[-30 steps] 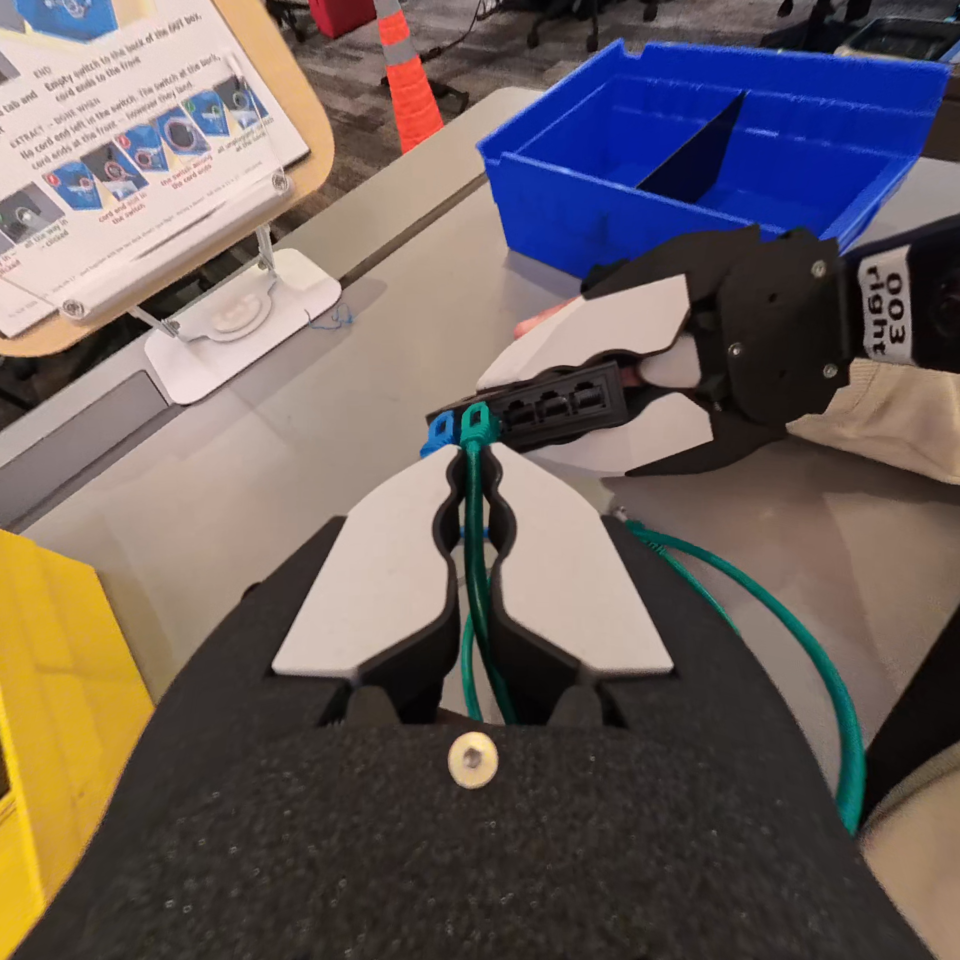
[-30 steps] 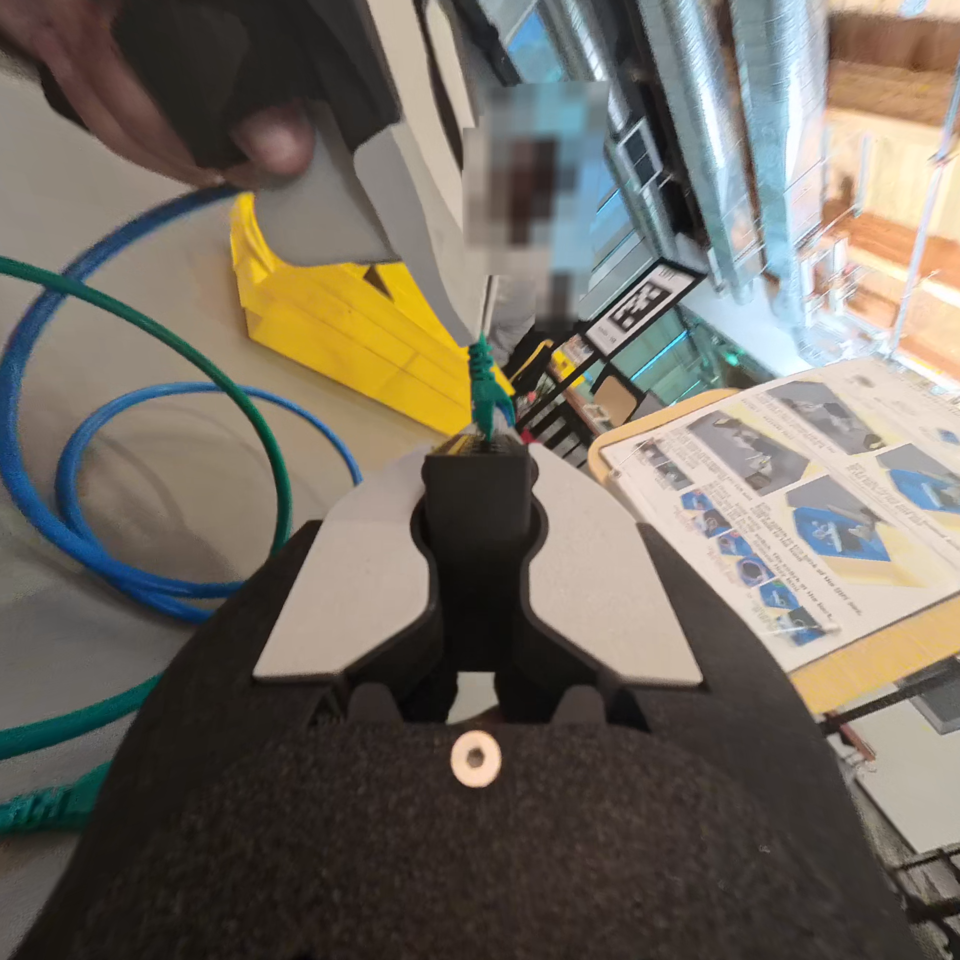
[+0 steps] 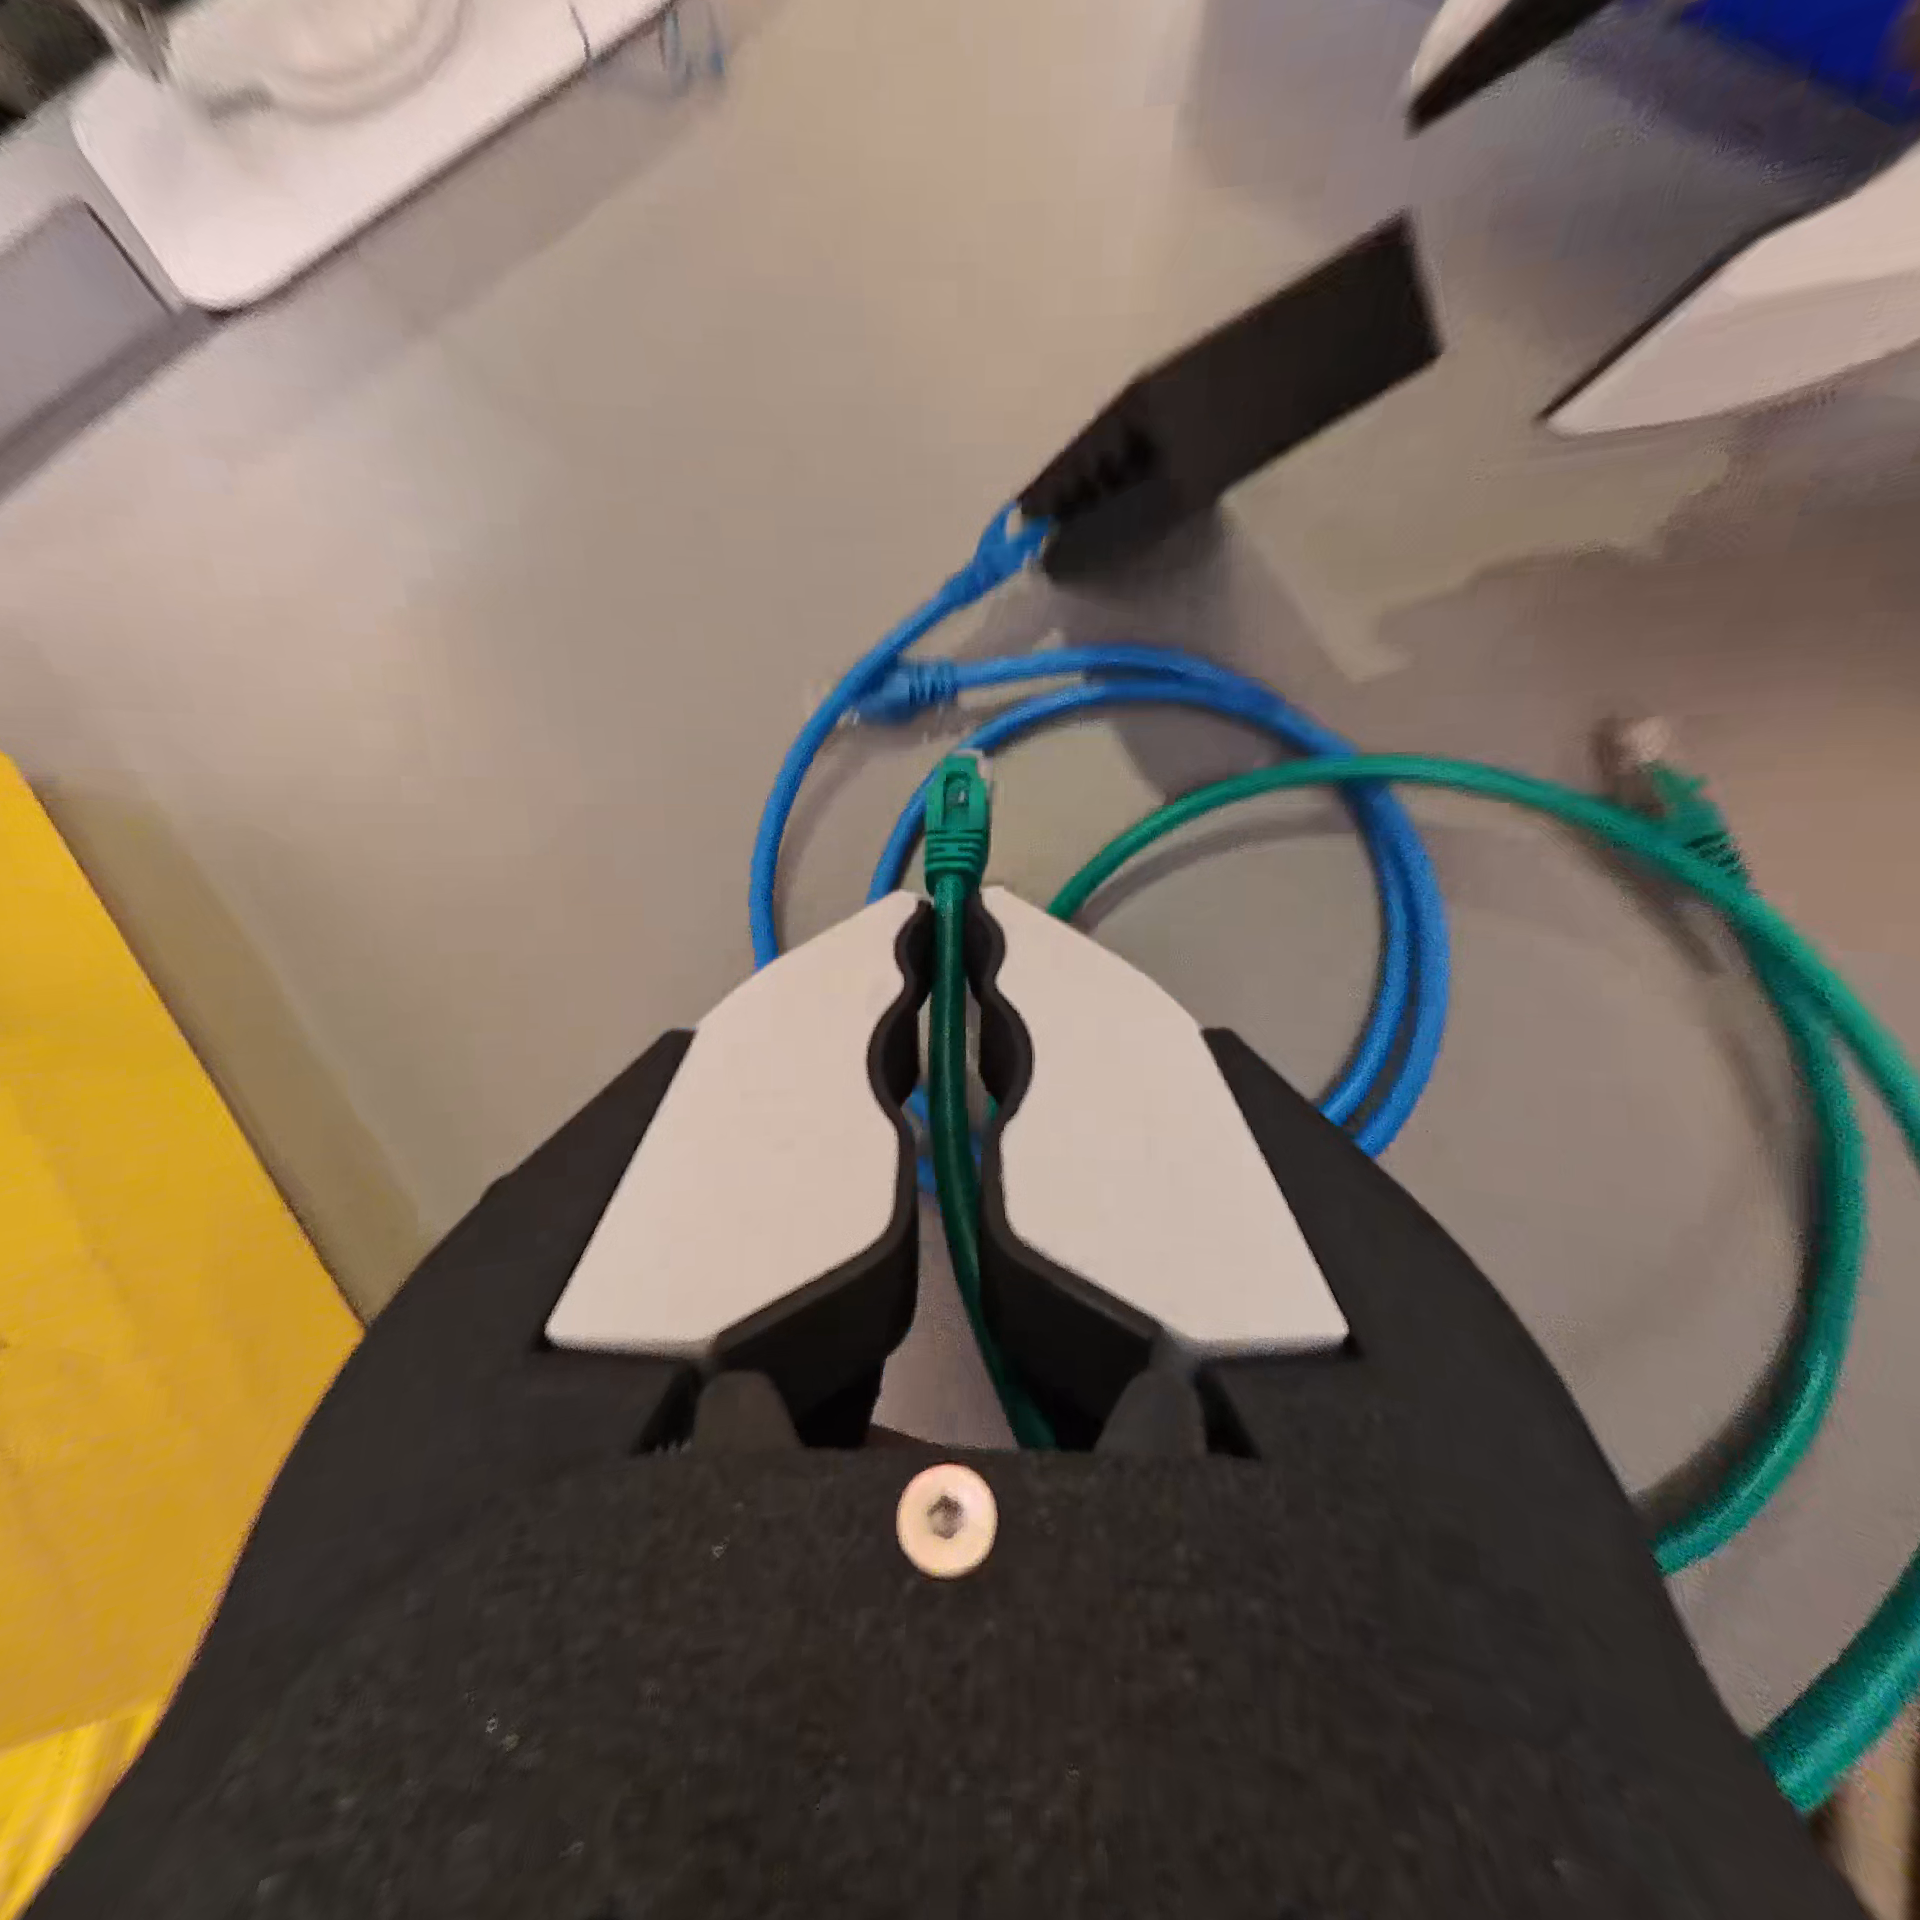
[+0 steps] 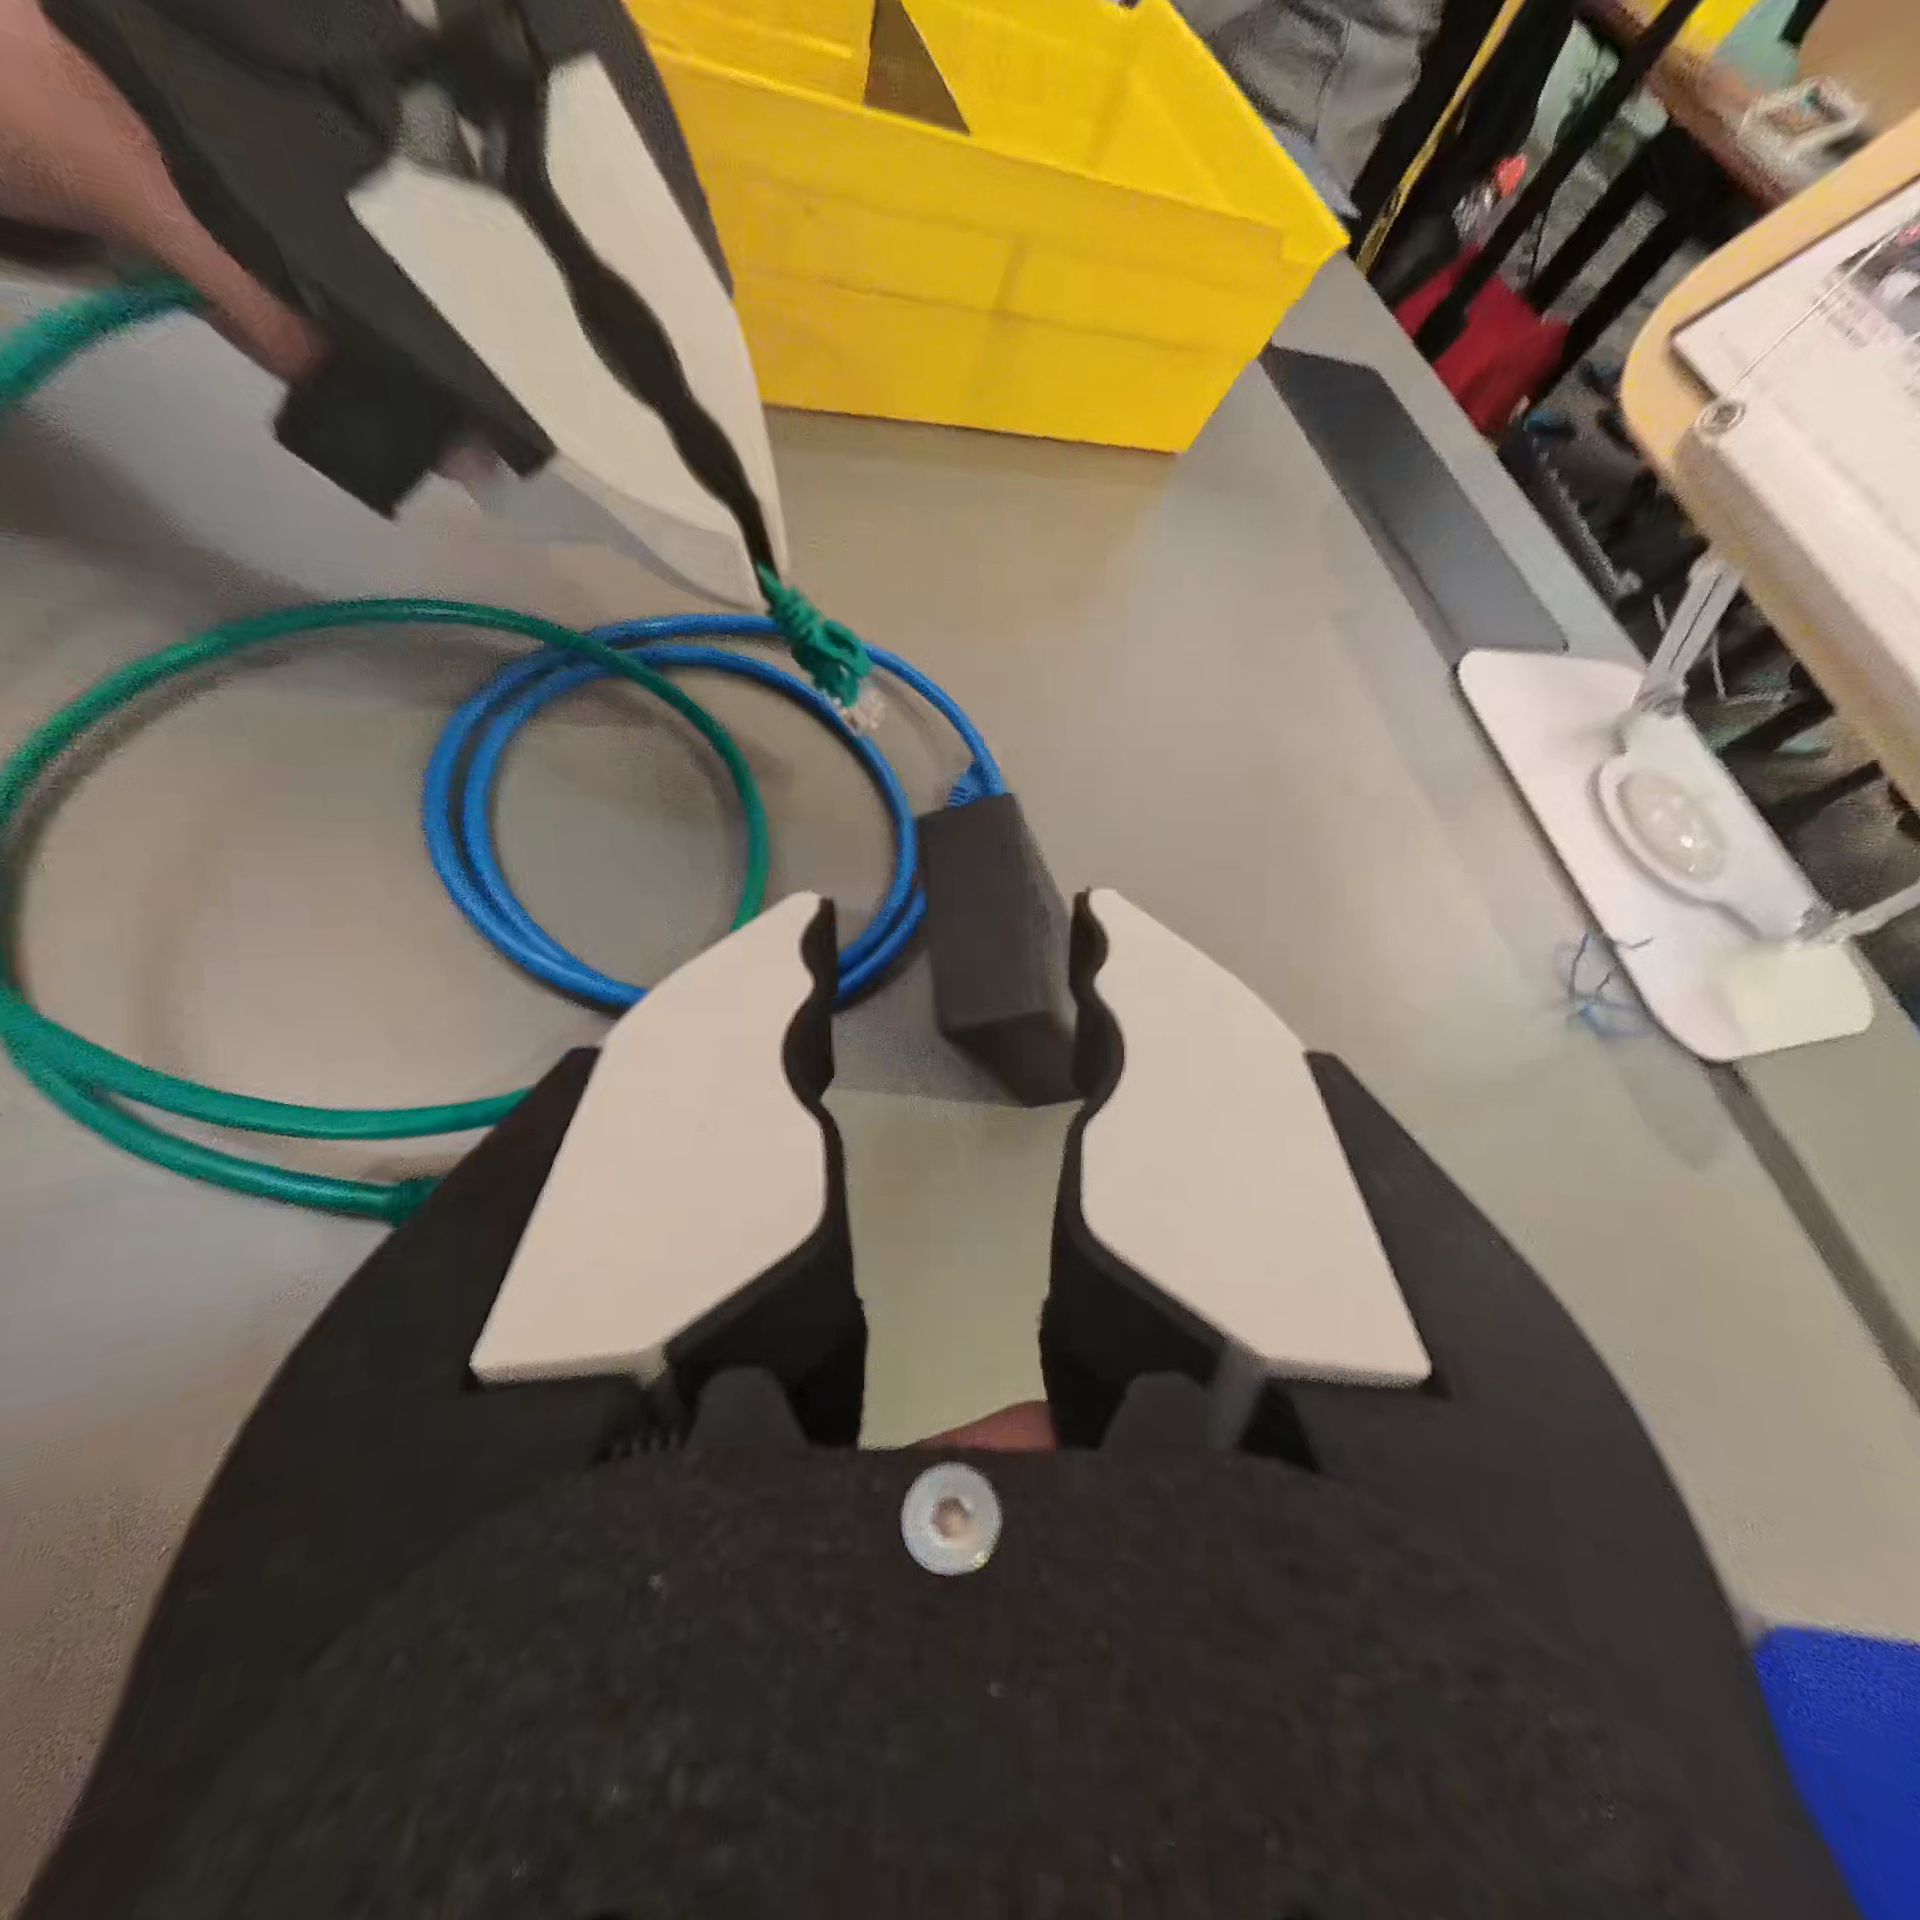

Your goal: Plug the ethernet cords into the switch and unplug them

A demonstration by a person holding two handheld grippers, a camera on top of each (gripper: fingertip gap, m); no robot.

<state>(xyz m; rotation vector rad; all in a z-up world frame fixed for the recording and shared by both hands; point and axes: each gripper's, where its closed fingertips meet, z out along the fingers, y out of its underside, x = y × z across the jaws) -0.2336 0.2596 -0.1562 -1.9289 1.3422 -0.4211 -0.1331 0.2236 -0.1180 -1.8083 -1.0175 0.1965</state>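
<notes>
1. Left wrist view: the left gripper [image 3: 951, 904], two grey-faced fingers on a black foam-covered body, is clamped on the thin green ethernet cord [image 3: 1621, 821] just behind its green moulded plug [image 3: 958, 816]. The grip sits close to the plug, probably so the plug stays stiff and can be steered
2. The plug hangs free in the air, apart from the small black rectangular network switch [image 3: 1236, 416], which lies on the grey tabletop [image 3: 499, 540] beyond it. The rest of the green cord loops over the table to the right, with its other plug [image 3: 1662, 779] lying loose
3. A coiled blue ethernet cord [image 3: 1392, 894] has one end seated in a port at the switch's near corner; its second plug [image 3: 904, 691] lies unplugged beside the coil
4. Right wrist view: the right gripper [image 4: 951, 914] has its fingers spread apart and holds nothing. The switch [image 4: 997, 914] rests on the table, its near end between the fingertips; whether it touches the right finger I cannot tell
5. A yellow plastic bin [image 4: 987, 260] stands behind, and a white stand base [image 4: 1662, 894] sits to the right
6. By my judgement the green cord is out and the blue one remains plugged
</notes>
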